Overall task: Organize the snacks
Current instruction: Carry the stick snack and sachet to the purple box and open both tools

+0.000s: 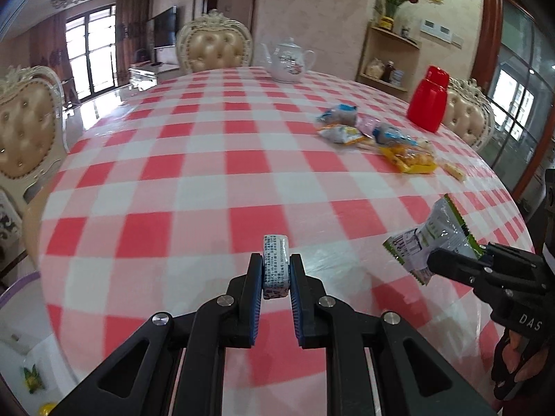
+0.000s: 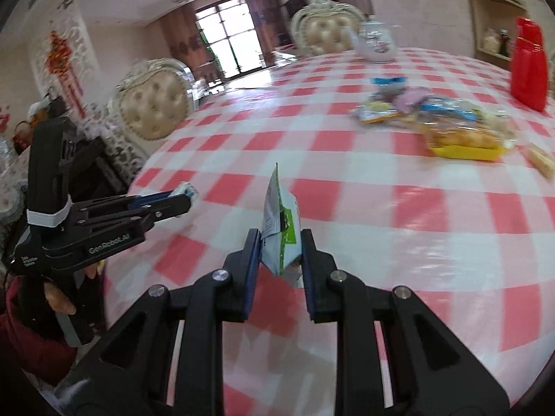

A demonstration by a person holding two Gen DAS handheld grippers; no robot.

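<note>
While we are carrying a snack in each hand above the checked tablecloth point(image 1: 215, 180), these are the relations the coming move is turning on:

Left gripper point(image 1: 275, 270): its jaws are pinching a small blue-and-white bar point(image 1: 275, 263), whose long axis is running straight out along the fingers toward twelve o'clock.

Right gripper point(image 2: 280, 253): its jaws are pinching a green-and-white packet point(image 2: 281, 222) by its lower end, the packet standing on edge and pointing toward twelve o'clock.

Snack pile point(image 1: 378, 135): we are seeing it at about one o'clock from the left jaws, and at about one to two o'clock from the right jaws.

Nearer hand: we are judging the right one closer to the pile.

Red flask point(image 1: 428, 98): it is standing just beyond the pile, toward two o'clock.
</note>
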